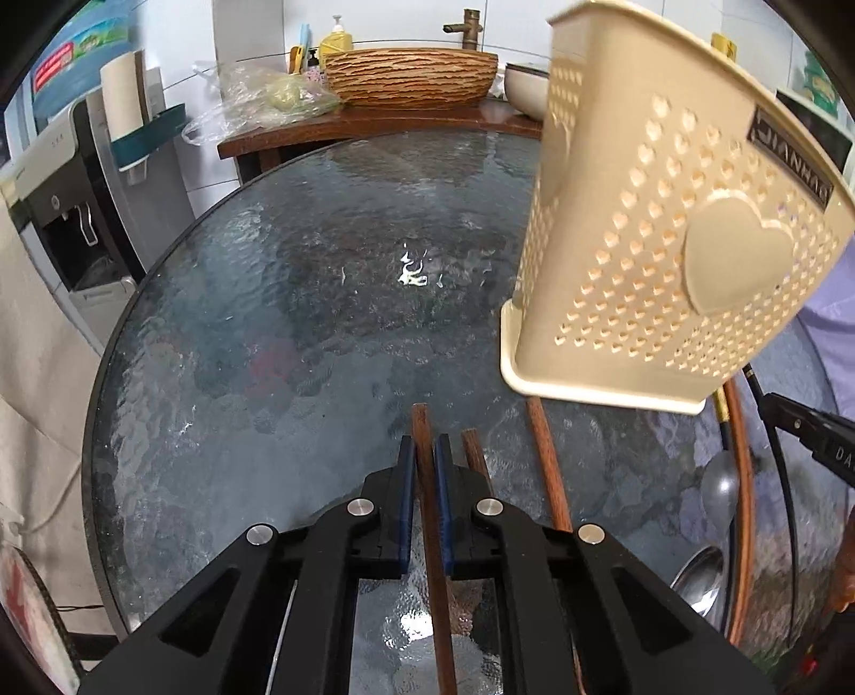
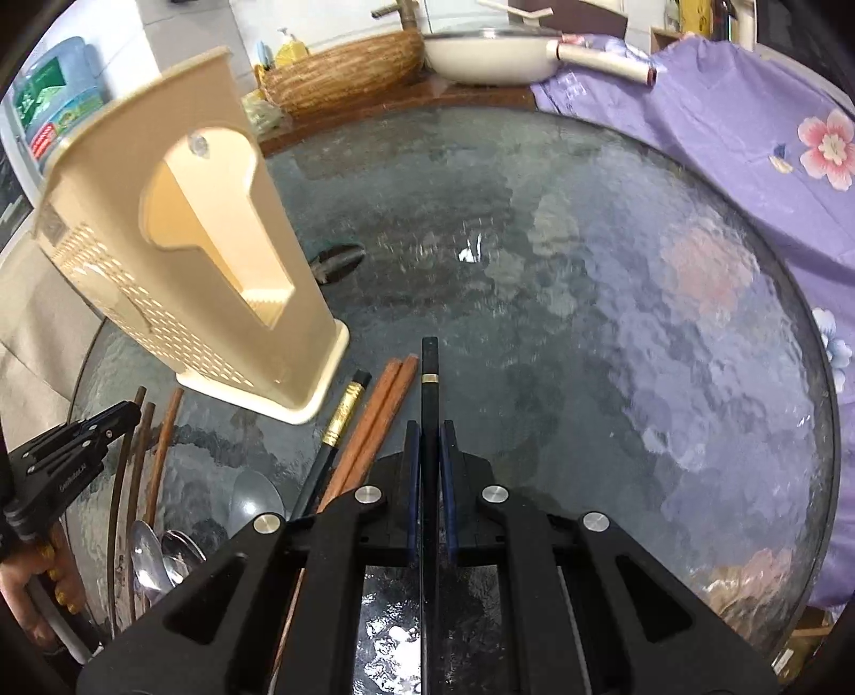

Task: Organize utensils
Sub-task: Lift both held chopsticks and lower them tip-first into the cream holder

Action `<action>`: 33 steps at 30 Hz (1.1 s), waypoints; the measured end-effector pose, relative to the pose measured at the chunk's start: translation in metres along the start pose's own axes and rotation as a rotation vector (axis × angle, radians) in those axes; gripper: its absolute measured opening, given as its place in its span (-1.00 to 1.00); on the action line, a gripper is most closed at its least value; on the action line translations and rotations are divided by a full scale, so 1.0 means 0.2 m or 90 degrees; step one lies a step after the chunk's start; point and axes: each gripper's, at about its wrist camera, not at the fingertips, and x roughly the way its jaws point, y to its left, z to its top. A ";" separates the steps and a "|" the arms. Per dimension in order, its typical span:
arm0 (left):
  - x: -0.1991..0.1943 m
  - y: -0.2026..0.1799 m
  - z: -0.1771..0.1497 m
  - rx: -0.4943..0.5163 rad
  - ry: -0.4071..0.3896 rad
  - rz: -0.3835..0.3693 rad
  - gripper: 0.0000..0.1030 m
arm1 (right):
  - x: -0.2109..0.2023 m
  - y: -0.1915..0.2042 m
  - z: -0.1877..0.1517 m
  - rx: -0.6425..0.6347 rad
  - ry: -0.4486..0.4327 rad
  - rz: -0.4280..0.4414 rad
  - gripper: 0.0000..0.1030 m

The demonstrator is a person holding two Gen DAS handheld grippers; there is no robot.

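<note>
Spoon handles [image 2: 147,561] hidden behind left claw [image 2: 125,414]

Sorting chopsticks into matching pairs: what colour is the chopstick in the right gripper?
Black, with a thin gold band near its end: the black chopstick in the right gripper, clearest in the right wrist view.

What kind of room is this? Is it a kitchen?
Probably a home kitchen or dining corner. There's a pan and a soap bottle on the counter behind the glass table, plus a water dispenser.
</note>
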 end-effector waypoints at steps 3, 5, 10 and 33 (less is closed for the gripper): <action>-0.03 0.03 0.03 -0.016 -0.016 -0.013 -0.87 | -0.05 0.01 0.02 -0.014 -0.028 0.011 -0.85; -0.07 0.03 0.05 -0.021 -0.028 -0.023 -0.87 | -0.09 0.01 0.03 -0.015 -0.044 0.023 -0.85; -0.21 0.02 0.10 -0.010 -0.077 -0.030 -0.87 | -0.20 0.00 0.07 -0.018 -0.077 0.057 -0.85; -0.86 -0.02 0.21 0.024 -0.248 -0.087 -0.87 | -0.86 0.07 0.15 -0.096 -0.227 0.174 -0.85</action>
